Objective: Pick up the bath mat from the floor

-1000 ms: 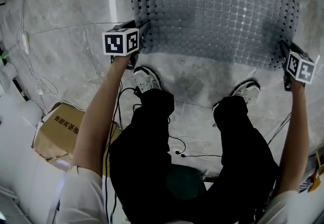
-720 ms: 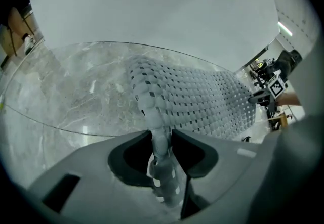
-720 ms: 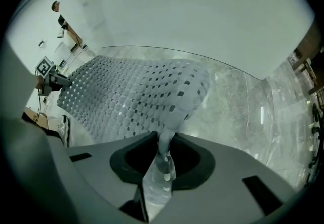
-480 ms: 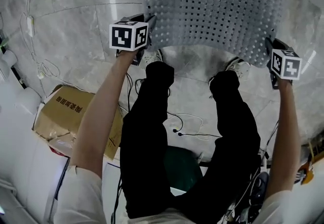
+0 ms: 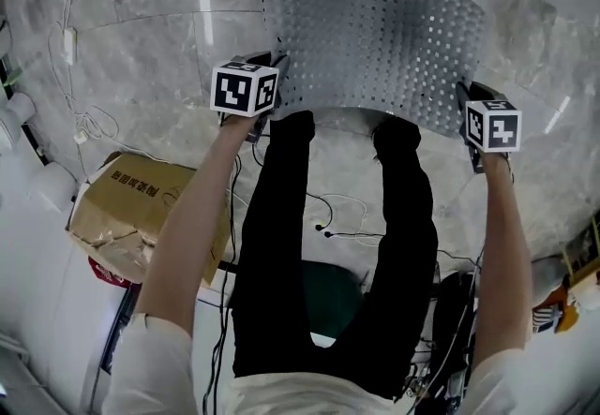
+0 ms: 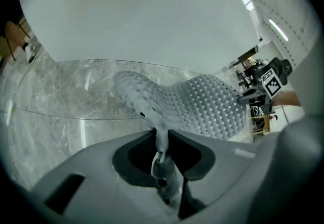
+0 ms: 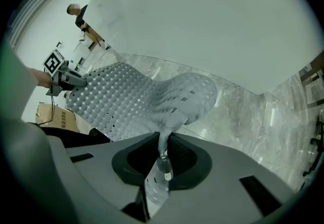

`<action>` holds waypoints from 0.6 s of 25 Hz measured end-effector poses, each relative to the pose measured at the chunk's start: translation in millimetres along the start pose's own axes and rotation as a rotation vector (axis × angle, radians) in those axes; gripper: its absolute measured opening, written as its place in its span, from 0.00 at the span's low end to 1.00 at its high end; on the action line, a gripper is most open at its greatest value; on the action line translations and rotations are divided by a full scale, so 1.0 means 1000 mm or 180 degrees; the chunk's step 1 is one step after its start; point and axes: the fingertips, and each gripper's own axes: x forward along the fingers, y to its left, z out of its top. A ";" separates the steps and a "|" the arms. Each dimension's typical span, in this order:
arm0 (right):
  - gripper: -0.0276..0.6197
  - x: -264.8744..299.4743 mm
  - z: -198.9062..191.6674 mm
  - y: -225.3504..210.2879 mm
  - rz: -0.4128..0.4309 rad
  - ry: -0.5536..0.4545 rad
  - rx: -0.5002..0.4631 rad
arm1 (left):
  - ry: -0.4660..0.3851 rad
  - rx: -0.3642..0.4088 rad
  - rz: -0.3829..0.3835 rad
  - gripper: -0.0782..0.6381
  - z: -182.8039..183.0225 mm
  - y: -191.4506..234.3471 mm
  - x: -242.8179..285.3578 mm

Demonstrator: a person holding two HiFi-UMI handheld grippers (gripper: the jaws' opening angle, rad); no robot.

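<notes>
The grey perforated bath mat (image 5: 375,48) hangs stretched between my two grippers, above the marble floor. My left gripper (image 5: 273,78) pinches its near left corner, and my right gripper (image 5: 463,102) pinches its near right corner. In the left gripper view the mat (image 6: 202,106) runs from between the jaws of the left gripper (image 6: 161,134) out to the right gripper (image 6: 263,86). The right gripper view shows the mat (image 7: 136,99) folded between the pads of the right gripper (image 7: 164,139). Both pairs of jaws are still closing, pressed on the mat's edge.
The person's legs in black trousers (image 5: 281,244) stand below the mat. A torn cardboard box (image 5: 141,216) lies at the left. Cables (image 5: 337,216) trail over the grey marble floor (image 5: 141,48). People (image 7: 81,13) stand far off in the right gripper view.
The mat has come up off the floor with both grippers, which moved closer together. The view rose, and the shoes are now hidden behind the mat's edge.
</notes>
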 end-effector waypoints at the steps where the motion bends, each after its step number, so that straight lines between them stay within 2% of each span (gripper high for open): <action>1: 0.12 -0.011 -0.003 0.004 -0.0005 0.0006 0.0019 | 0.0003 -0.0023 -0.0004 0.22 -0.003 -0.005 -0.009; 11: 0.12 -0.139 -0.018 0.063 -0.0057 -0.0079 0.0184 | -0.0062 -0.0274 -0.0010 0.21 -0.034 -0.044 -0.130; 15: 0.12 -0.185 -0.027 0.088 -0.0107 -0.0074 0.0281 | -0.0025 -0.0184 0.0128 0.21 -0.047 -0.046 -0.185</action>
